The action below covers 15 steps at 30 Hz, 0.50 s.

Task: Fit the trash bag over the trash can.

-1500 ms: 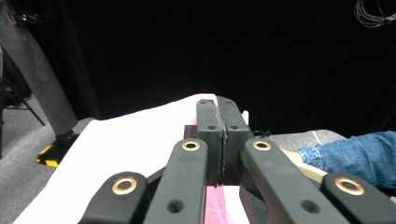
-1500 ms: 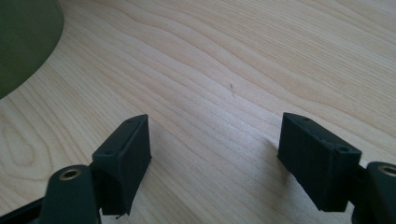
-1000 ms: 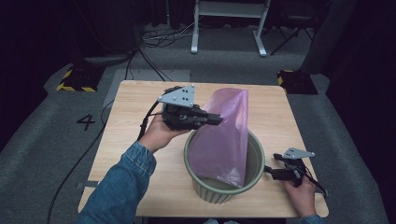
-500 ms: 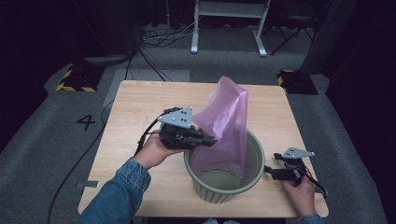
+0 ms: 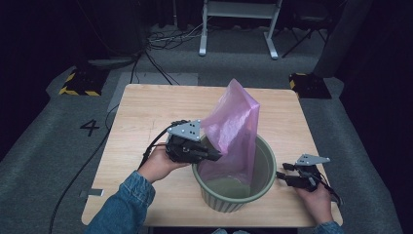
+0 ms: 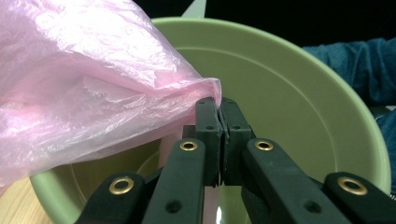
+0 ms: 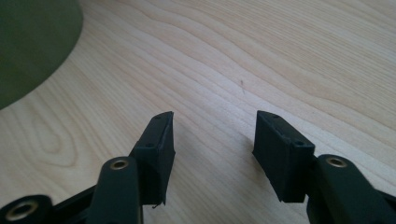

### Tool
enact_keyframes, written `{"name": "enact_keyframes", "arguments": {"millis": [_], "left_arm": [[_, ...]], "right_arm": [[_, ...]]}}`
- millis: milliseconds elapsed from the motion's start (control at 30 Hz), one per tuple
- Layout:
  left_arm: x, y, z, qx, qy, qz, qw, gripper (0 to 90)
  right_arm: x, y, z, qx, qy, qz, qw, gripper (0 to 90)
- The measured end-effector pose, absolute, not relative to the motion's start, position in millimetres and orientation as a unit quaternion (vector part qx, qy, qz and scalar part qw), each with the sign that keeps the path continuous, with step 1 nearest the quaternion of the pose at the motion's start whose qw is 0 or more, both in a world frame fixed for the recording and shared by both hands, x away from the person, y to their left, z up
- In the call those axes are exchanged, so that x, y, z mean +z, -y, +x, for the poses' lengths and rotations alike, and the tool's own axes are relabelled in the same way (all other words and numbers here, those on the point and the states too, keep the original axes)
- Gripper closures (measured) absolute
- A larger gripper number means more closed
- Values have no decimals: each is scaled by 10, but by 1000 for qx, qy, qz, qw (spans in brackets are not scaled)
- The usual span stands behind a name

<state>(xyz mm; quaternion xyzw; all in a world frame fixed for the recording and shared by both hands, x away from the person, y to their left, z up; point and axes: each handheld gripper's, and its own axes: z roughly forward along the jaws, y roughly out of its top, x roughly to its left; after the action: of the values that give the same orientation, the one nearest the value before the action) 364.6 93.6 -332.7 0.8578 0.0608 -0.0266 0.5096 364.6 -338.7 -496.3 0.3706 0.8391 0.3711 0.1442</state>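
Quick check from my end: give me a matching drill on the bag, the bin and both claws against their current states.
Things:
1. pink bag
2. green bin
3. left claw
4. right claw

States:
A. open above bare table
B. standing on the table, bag hanging into it
C. shut on a fold of plastic
D. pinched at its edge, rising above the rim

Pairs: 1-D, 2-B, 3-C, 4-A

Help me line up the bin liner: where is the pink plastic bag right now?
In the high view, the pink plastic bag stands mid-table, lower part inside the green bin, its left edge pinched by the left gripper.
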Motion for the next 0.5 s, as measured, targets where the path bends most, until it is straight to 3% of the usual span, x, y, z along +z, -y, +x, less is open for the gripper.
{"name": "enact_keyframes", "arguments": {"millis": [367, 500], "left_arm": [[-3387, -986, 3558, -19, -74, 856, 512, 834], [-3397, -1058, 3576, -25, -86, 846, 525, 622]], "right_arm": [[-4401, 3396, 3557, 428, -818, 337, 186, 471], [-4168, 3376, 3577, 443, -815, 321, 190, 466]]}}
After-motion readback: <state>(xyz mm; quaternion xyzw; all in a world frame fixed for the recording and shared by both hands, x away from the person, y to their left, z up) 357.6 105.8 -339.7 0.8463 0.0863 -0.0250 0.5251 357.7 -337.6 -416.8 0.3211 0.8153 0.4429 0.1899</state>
